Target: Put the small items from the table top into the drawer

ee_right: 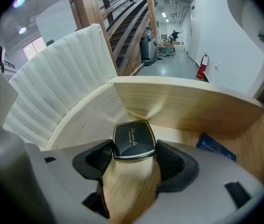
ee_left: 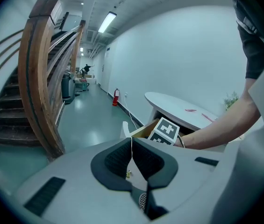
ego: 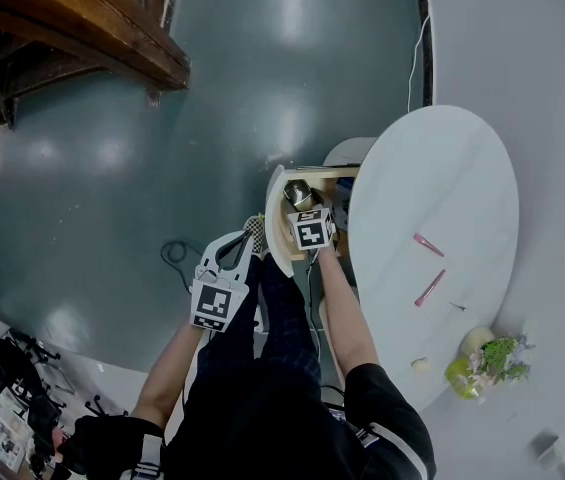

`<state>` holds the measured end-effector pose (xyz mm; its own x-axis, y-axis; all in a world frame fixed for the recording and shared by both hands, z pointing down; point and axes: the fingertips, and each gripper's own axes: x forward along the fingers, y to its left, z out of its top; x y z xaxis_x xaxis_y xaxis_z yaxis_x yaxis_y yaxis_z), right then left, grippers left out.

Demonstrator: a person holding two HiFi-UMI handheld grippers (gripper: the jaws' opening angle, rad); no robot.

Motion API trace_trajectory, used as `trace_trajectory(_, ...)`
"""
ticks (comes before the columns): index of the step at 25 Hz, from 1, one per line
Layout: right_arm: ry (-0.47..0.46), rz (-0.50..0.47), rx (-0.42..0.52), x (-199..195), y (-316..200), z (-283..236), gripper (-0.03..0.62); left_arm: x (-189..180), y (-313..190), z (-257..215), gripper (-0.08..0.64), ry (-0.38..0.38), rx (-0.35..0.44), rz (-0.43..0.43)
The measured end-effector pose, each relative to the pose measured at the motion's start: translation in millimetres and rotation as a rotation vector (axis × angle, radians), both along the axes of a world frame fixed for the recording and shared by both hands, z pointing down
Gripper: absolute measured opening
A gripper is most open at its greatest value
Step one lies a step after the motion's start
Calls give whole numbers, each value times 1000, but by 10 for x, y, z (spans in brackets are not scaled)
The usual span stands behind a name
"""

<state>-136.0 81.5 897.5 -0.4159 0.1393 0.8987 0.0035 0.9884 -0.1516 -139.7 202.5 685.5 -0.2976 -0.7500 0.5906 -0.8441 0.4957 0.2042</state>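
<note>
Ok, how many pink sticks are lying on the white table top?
2. One pink stick lies near the middle of the white table; the other pink stick lies just beside it, toward the flowers, not touching it. None looks hidden.

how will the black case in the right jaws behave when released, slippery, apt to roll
The case looks stiff: its edges are straight between the right gripper's jaws. Its glossy lid and shiny side suggest it could slide on the smooth wooden drawer. Being flat and squarish, it probably won't roll.
</note>
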Motion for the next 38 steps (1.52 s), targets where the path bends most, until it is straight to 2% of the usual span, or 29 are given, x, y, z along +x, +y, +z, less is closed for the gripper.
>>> trace_trajectory(7, -19, -6, 8, -18, 8, -67, 295, -10, 22, -53, 21, -10, 2, 4)
trace_trajectory(14, -52, 29, 10, 21, 29, -394, 295, -15, 3, -324, 21, -43, 17, 14)
trace_trajectory(19, -86, 37, -25, 20, 112, -762, 293, -39, -24, -598, 21, -81, 32, 26)
trace_trajectory(27, -181, 56, -25, 48, 158, -1421, 287, 22, -95, -997, 21, -122, 56, 54)
trace_trajectory(33, -266, 80, 13, 139, 89, -1980, 230, 22, -130, -1359, 21, -158, 90, 63)
trace_trajectory(38, -367, 112, 38, 186, 30, -2567, 210, -13, -131, -1677, 21, -184, 113, 56)
